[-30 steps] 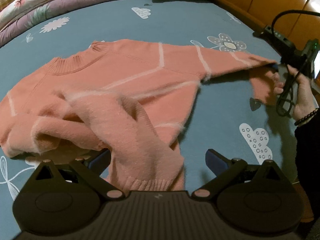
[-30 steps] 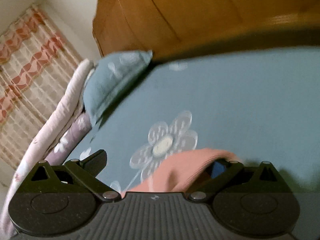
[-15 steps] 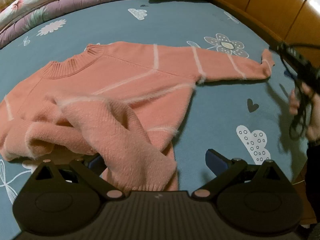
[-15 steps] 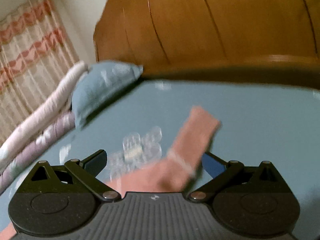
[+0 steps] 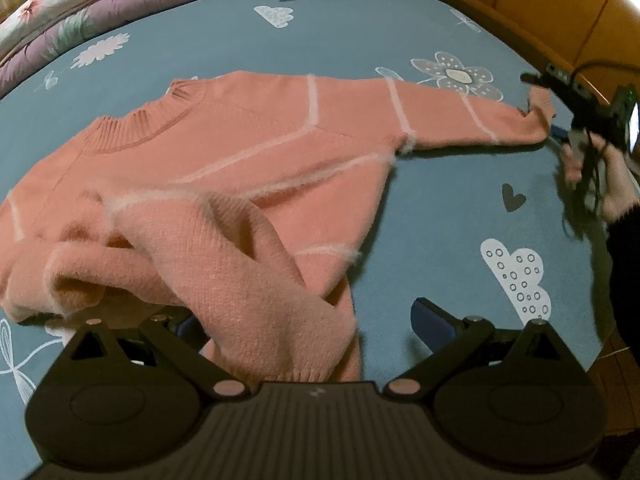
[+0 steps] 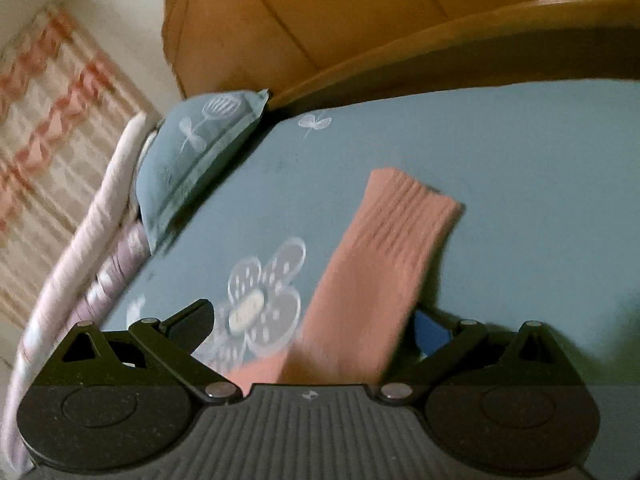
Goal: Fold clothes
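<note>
Left wrist view shows the pink sweater [image 5: 248, 148] spread on the bed [image 5: 440, 208], 1 sleeve [image 5: 248, 280] draped between the spread left hand-held gripper [image 5: 304, 320]. Right hand-held gripper [image 6: 316, 320] is open too, cuff [image 6: 396, 216] lying between its fingers. Looks like sleeve-folding stage; next probably calls for pinching that cuff.

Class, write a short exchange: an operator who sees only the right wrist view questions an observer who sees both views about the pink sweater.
Operator: I see only a cuff between my right gripper fingers. Where is the rest?
Observer: The sweater lies spread on the bed, collar toward the pillows.
Operator: And the other sleeve?
Observer: It is folded across the body, its end draped at the left gripper.
Operator: Is that gripper shut on it?
Observer: No, its jaws stand wide open.
</note>
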`<state>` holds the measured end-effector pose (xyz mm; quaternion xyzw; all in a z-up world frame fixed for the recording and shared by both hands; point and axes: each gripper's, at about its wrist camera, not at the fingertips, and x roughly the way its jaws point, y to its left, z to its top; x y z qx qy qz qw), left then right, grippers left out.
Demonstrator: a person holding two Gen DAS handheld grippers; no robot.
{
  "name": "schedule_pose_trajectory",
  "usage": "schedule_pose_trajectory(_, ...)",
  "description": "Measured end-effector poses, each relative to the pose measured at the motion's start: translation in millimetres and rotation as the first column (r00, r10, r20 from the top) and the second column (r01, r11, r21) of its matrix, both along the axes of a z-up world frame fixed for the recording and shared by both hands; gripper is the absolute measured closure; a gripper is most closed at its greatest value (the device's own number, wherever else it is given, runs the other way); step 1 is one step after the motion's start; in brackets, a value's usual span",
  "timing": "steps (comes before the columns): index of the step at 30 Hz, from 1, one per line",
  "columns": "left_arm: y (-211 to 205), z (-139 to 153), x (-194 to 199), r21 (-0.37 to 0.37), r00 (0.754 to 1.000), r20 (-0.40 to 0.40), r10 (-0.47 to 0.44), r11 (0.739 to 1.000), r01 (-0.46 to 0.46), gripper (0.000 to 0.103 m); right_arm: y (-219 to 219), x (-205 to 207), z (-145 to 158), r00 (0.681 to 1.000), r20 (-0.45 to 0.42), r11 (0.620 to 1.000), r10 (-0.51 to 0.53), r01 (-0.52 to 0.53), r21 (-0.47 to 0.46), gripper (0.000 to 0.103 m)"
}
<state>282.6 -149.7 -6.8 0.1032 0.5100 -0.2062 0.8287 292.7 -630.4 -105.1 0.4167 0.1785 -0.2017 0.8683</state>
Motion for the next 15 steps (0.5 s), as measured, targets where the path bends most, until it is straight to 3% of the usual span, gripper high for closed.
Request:
schedule_pose_trajectory(5, 3.2, -4.2, -2.0, 0.007, 1.000, -0.013, 0.012, 1.000, -0.012, 0.003, -30.1, 14.2, -1.8, 0.999, 0.048, 0.999, 0.006, -0.008, 0.041, 0.000)
schedule_pose_trajectory(11, 8.5, -3.8, -3.1, -0.005, 1.000, -0.013, 0.027, 1.000, -0.027, 0.003, -41.9, 1.7, -5.3, 0.994, 0.108, 0.996, -0.023, 0.013, 0.091, 0.005)
schedule_pose_trajectory(15, 12.4, -4.1, -4.0, -0.013, 0.999, -0.013, 0.033, 0.999, -0.033, 0.003, -43.0, -20.7, -13.5, 0.987, 0.145, 0.993, -0.074, 0.060, 0.099, 0.028)
